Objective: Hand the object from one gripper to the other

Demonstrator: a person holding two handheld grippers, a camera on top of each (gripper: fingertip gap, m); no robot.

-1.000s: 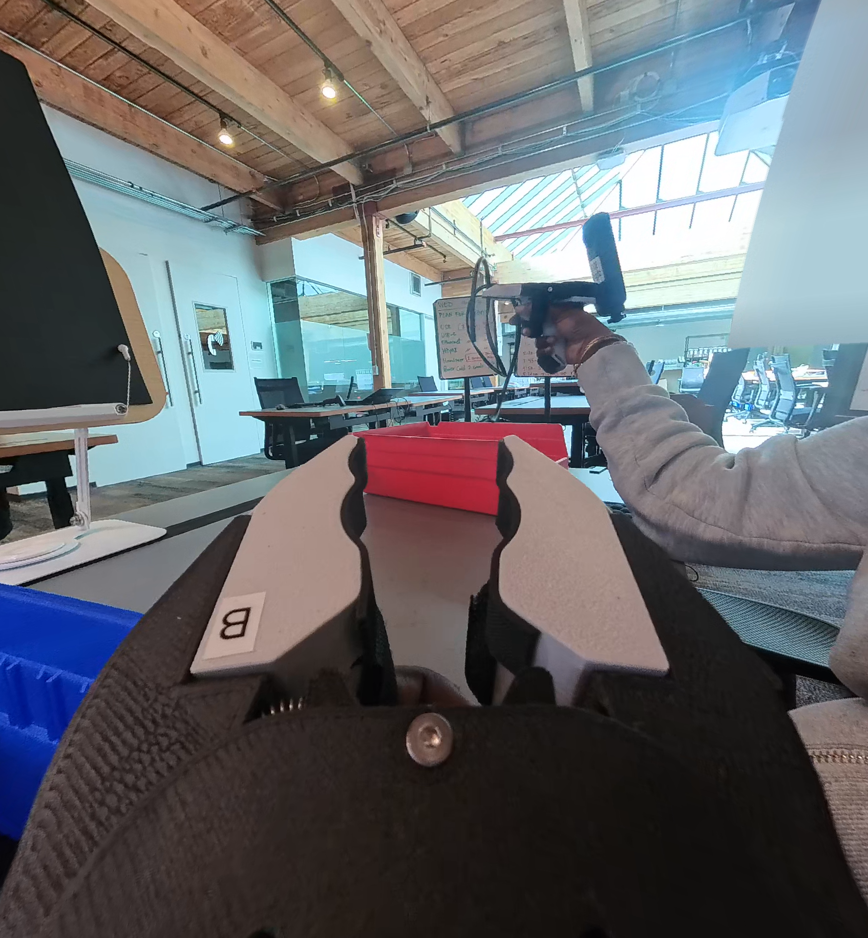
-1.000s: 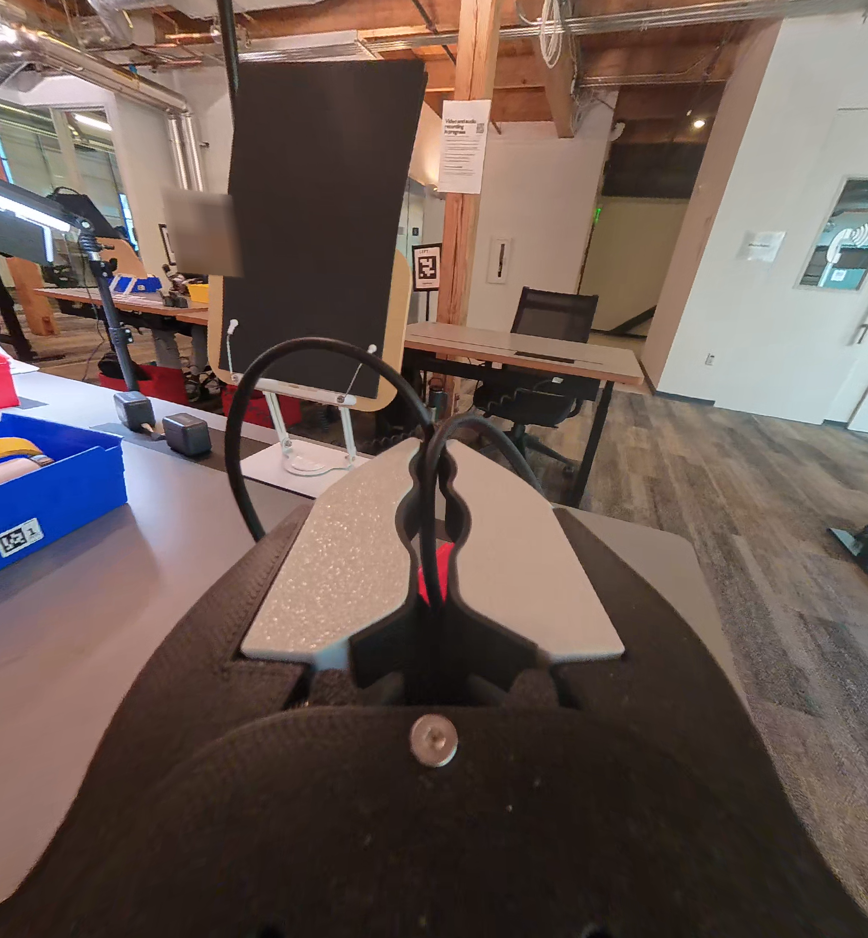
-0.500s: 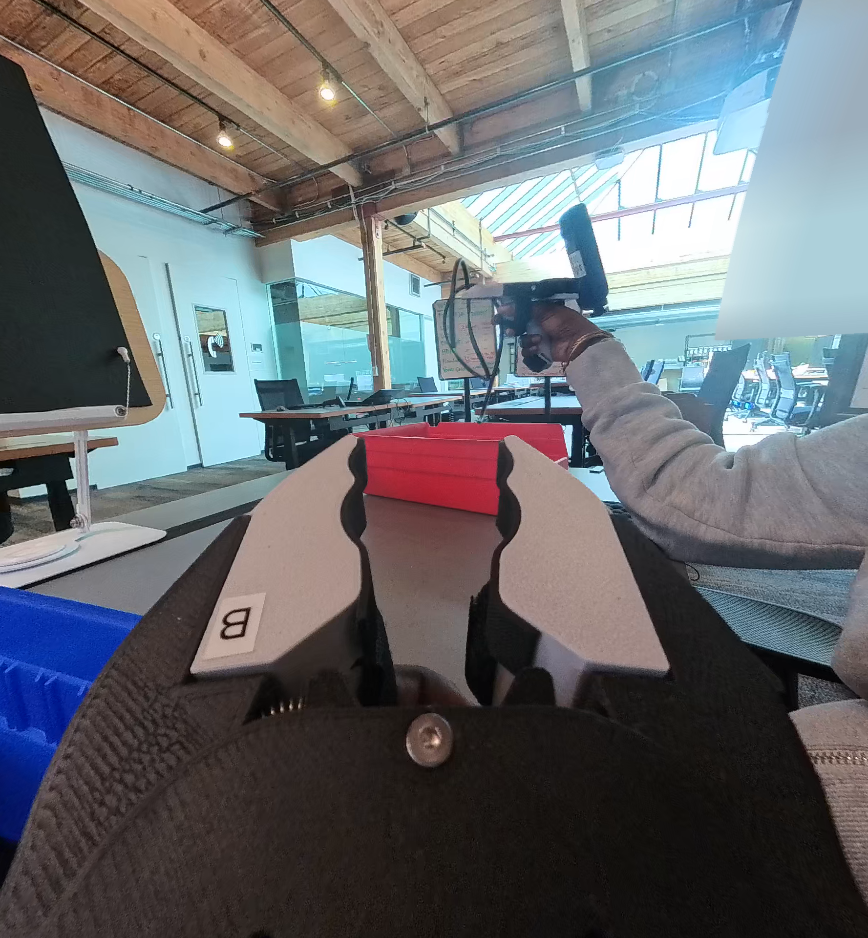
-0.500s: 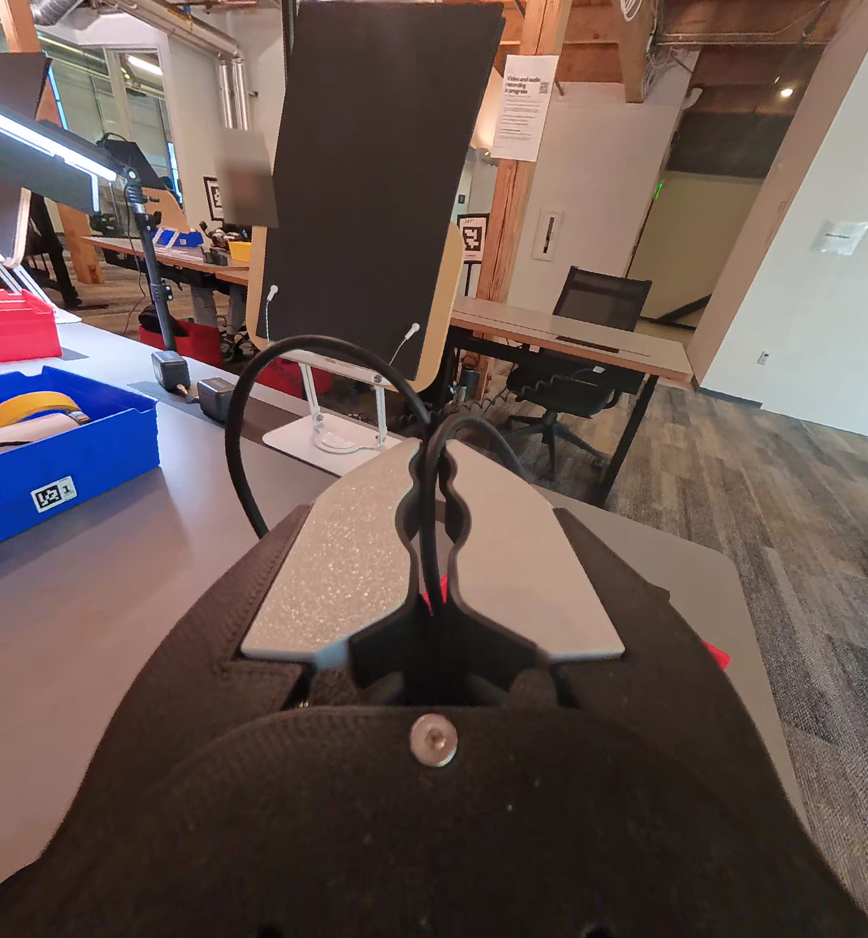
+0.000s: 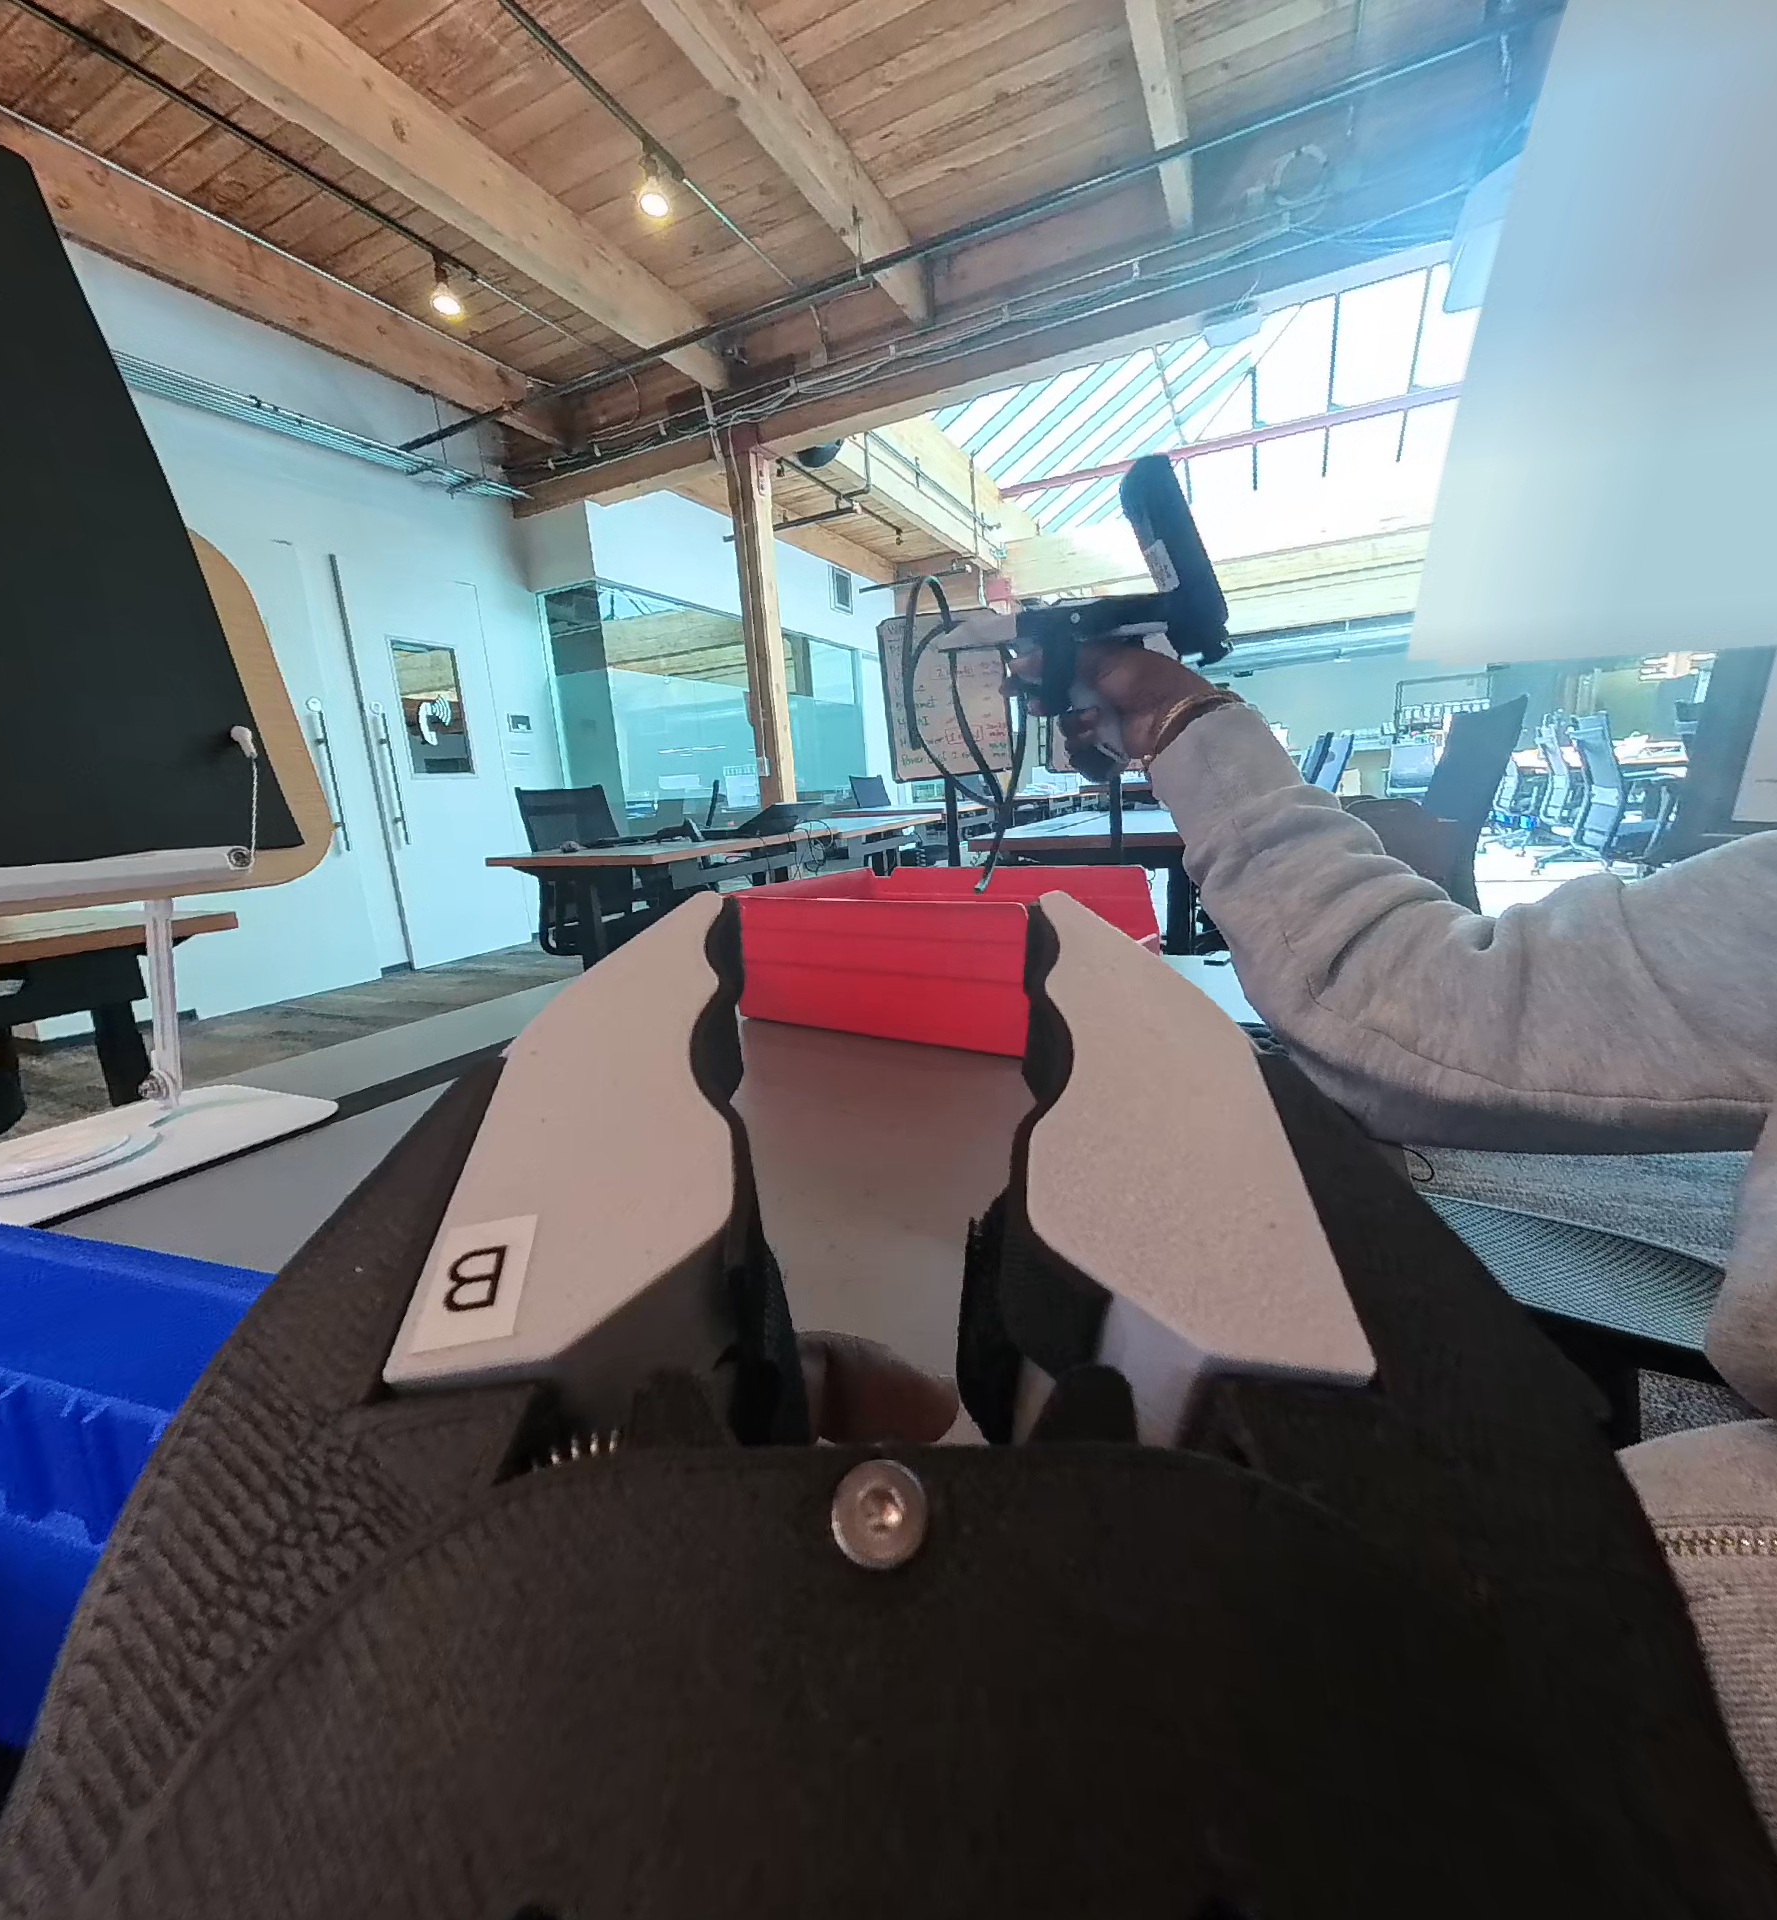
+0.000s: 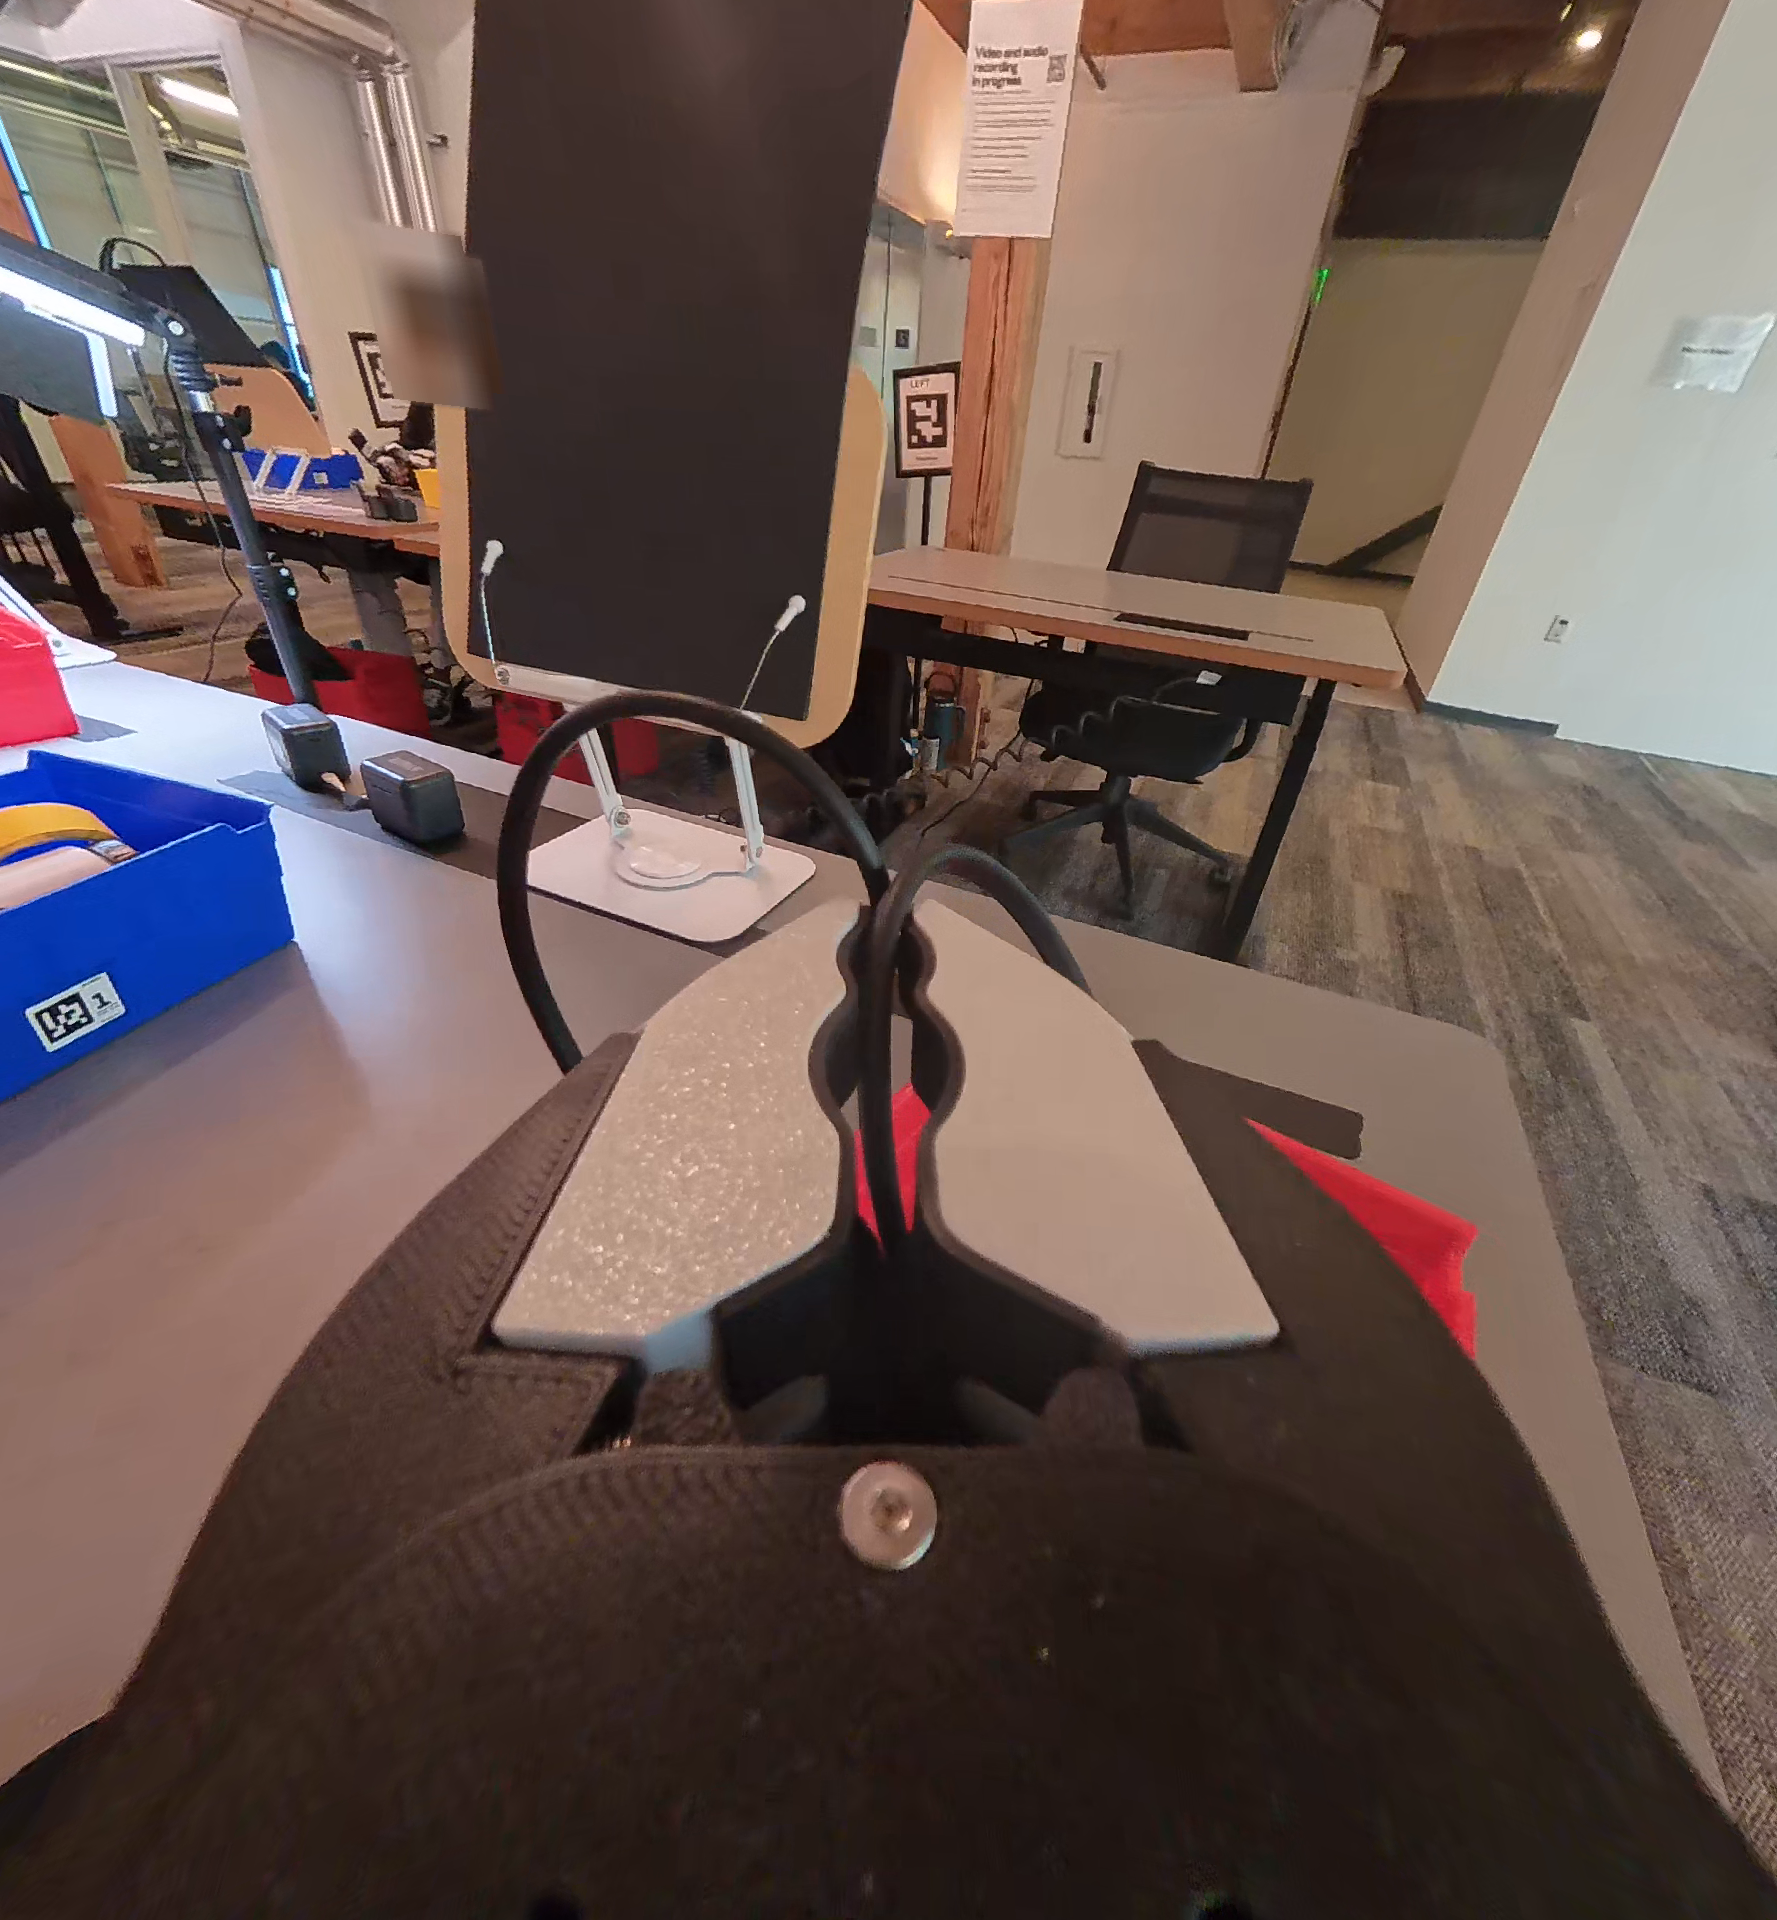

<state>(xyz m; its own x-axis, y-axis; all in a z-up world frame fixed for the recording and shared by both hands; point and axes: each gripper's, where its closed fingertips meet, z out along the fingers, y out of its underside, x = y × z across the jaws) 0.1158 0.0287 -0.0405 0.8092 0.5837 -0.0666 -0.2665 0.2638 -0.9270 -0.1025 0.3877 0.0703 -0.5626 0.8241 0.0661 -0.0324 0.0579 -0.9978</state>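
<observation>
My right gripper (image 6: 882,920) is shut on a black cable (image 6: 593,740) that loops up and to the left out of its fingertips. In the left wrist view the right gripper (image 5: 951,636) is held high above the red bin (image 5: 884,961), and the black cable (image 5: 920,686) hangs from it down toward the bin. My left gripper (image 5: 882,920) is open and empty, low over the grey table (image 5: 863,1143), pointing at the red bin. The two grippers are well apart.
A blue bin (image 6: 94,966) with tape rolls stands on the left of the table; its corner also shows in the left wrist view (image 5: 42,1392). A black panel on a white stand (image 6: 655,343) stands behind. A red bin (image 6: 1383,1236) lies under my right gripper. A person's grey sleeve (image 5: 1435,977) crosses the right. My right fingertips sit around 45 cm from my left ones.
My right gripper has moved left and tipped downward with the cable, so the table and blue bin show closer. My left gripper has stayed still and open.
</observation>
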